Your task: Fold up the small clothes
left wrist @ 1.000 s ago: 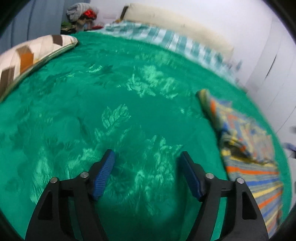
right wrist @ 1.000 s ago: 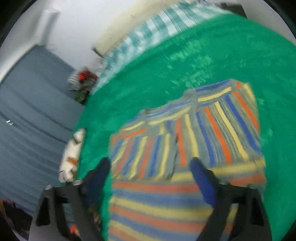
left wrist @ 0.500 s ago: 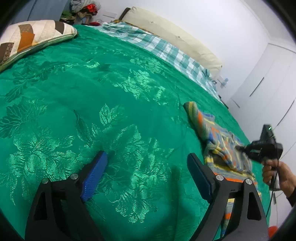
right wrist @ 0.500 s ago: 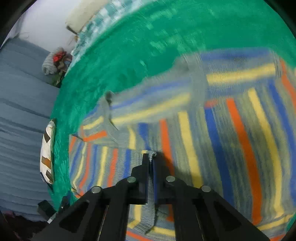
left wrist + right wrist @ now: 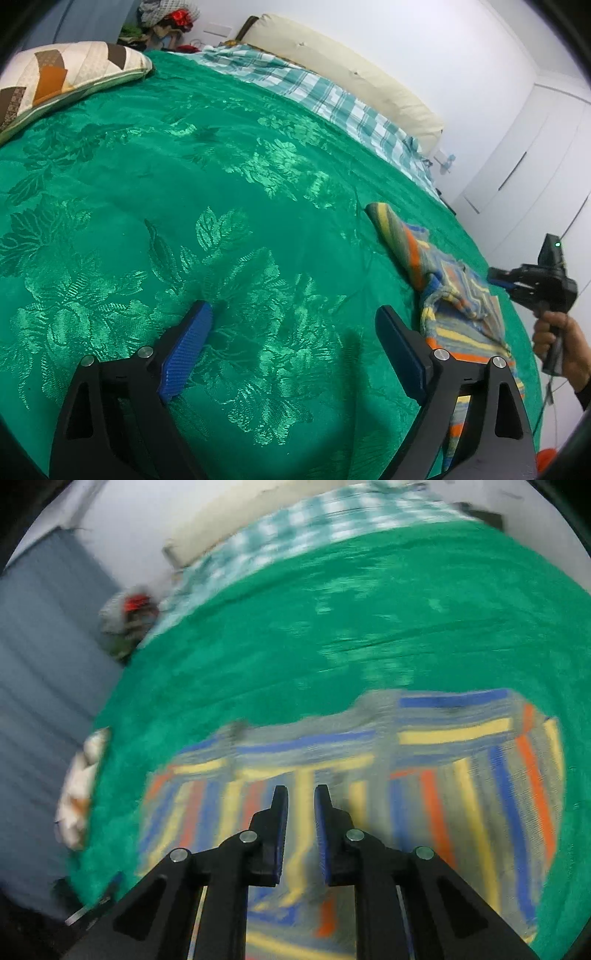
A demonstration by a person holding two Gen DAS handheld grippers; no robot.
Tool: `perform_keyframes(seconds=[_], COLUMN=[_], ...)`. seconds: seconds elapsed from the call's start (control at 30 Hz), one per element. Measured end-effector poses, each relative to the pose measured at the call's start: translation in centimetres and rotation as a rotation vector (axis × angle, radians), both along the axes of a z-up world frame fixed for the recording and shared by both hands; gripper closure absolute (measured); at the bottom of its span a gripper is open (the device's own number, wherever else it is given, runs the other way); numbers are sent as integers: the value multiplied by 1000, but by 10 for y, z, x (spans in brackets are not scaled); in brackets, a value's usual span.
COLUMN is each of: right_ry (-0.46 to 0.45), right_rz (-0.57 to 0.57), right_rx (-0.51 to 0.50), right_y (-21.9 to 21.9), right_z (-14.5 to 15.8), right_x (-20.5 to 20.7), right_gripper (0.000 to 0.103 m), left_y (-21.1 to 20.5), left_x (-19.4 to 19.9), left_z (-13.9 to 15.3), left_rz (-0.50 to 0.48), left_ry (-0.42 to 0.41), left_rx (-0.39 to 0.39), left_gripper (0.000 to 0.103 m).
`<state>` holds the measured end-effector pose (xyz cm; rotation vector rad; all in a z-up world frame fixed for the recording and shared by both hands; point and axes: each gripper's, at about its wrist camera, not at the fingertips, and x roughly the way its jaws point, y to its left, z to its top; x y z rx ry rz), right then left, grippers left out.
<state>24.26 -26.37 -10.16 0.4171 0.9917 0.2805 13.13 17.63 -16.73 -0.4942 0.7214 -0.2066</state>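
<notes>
The left gripper (image 5: 291, 332), jaws spread wide, hovers over a green bedspread (image 5: 207, 177). To its right lies the striped garment (image 5: 450, 295). The right gripper (image 5: 300, 797), jaws narrowly parted with nothing between them, points over that garment in a blurred view. No writing is legible. Only the left view shows the hand (image 5: 557, 343).

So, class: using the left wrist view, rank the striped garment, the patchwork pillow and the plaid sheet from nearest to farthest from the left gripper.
1. striped garment: to the right of the left gripper, close beside its right finger.
2. patchwork pillow: far upper left, on the green bedspread.
3. plaid sheet: along the bed's far edge.
</notes>
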Motion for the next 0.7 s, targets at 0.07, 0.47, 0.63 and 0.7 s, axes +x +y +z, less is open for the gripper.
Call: perform_keyframes(seconds=[0.07, 0.47, 0.63, 0.7], right_ry=[26, 8, -59, -62], right_rz=[112, 195, 161, 157], right_rx=[49, -231, -205, -207], right_y=[14, 29, 25, 24], right_z=[-2, -4, 14, 18], right_x=[-5, -67, -87, -90], right_gripper=[87, 79, 73, 73], left_y=[-1, -64, -136, -143], left_x=[0, 23, 82, 96], left_z=[0, 69, 67, 25], left_rz=[-1, -92, -164, -144], left_ry=[2, 11, 110, 299], left_rx=[6, 85, 194, 279], left_gripper=[12, 12, 19, 72])
